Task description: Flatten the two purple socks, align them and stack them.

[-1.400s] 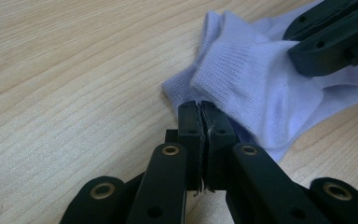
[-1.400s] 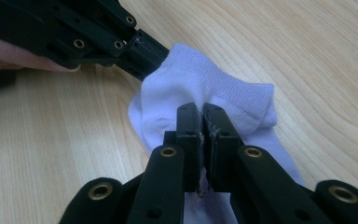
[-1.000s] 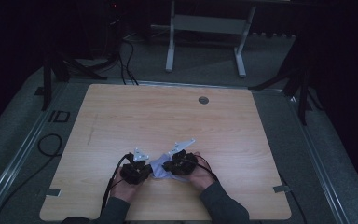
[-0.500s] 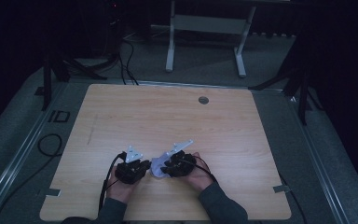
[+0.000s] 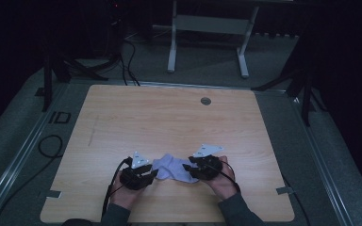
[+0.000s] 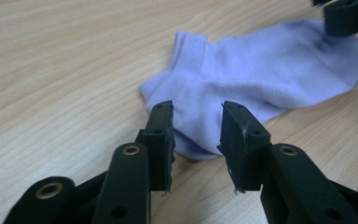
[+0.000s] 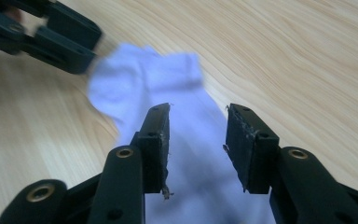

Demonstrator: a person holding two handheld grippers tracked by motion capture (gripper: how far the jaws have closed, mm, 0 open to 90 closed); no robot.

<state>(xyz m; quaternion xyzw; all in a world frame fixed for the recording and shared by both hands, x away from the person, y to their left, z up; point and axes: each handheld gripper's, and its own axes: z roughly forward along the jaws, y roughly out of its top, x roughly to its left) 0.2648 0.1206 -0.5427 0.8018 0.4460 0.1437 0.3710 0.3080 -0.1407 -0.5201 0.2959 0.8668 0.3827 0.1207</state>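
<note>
High view: lilac sock flat on wooden table, near front edge, between left gripper and right gripper.
Left gripper view: jaws parted, sock heel end between tips (not pinched).
Right gripper view: jaws spread above sock, nothing held.

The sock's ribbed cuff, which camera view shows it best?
The left gripper view: the sock is sharp there, its ribbed cuff plain just beyond the open left tongs. The right gripper view blurs it between the open right tongs. The high view gives a small pale patch between both hands.
</note>
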